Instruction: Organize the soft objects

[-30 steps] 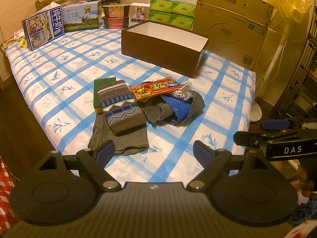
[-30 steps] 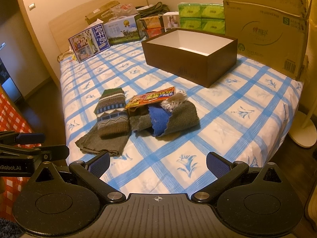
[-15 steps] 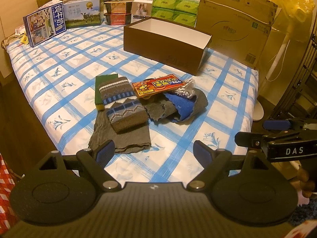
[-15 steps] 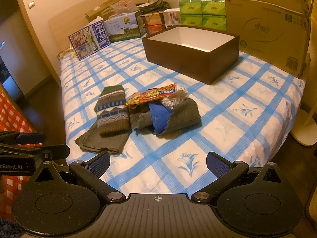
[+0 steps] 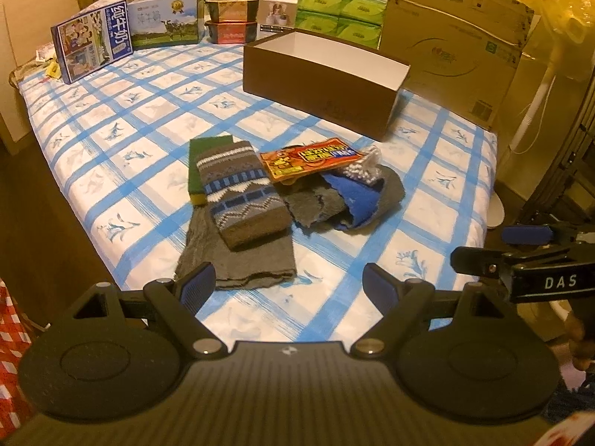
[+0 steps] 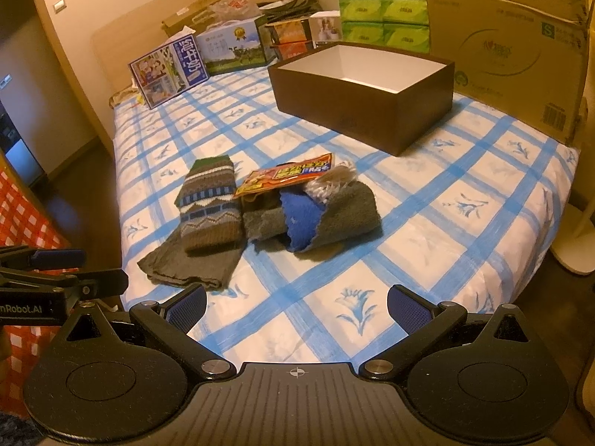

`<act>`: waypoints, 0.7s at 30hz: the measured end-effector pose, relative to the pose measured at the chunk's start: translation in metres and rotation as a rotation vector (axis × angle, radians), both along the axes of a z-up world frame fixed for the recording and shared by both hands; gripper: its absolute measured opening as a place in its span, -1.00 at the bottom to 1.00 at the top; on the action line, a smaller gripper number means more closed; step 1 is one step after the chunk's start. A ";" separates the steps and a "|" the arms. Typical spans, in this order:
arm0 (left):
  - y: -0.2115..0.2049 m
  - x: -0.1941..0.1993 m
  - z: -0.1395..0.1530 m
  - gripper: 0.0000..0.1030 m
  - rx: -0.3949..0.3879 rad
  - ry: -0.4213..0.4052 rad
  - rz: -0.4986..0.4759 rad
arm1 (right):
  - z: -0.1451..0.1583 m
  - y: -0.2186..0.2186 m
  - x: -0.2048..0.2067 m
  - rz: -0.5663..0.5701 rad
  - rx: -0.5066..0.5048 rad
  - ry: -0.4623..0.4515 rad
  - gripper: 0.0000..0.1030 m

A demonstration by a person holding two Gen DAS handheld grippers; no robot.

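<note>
Through the left wrist camera, you are holding the left gripper [image 5: 288, 284] above the near edge of the bed [image 5: 111, 119], its fingers spread wide and gripping nothing. The soft things are lying in a loose heap mid-bed: a patterned knit sock [image 5: 241, 193] resting on a flat grey cloth [image 5: 256, 264], a green-and-yellow sponge [image 5: 197, 167] tucked under its far end, an orange packet [image 5: 310, 158] and a blue cloth [image 5: 353, 195] wrapped in grey felt [image 5: 390, 189]. The brown box [image 5: 319, 89] beyond them is showing a bare white inside, so I judge nothing is sorted yet.

Through the right wrist camera, you are keeping the right gripper [image 6: 295, 306] equally wide apart and unloaded, near the heap. The brown box [image 6: 364, 111] is sitting well apart behind it, and every piece is waiting to be moved.
</note>
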State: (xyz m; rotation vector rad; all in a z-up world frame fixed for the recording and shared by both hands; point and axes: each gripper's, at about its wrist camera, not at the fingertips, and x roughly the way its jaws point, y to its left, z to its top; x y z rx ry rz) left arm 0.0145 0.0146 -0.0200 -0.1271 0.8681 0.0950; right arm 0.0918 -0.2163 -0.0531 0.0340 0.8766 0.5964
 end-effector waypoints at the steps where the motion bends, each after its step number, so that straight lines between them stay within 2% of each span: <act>1: 0.001 0.001 -0.001 0.65 0.004 -0.001 0.003 | -0.001 0.000 0.001 0.000 0.000 -0.002 1.00; 9: 0.016 0.023 -0.017 0.63 0.016 0.001 0.045 | -0.009 0.009 0.018 0.020 -0.007 -0.038 1.00; 21: 0.035 0.066 -0.038 0.54 0.004 0.010 0.070 | -0.023 0.043 0.052 0.098 -0.057 -0.183 1.00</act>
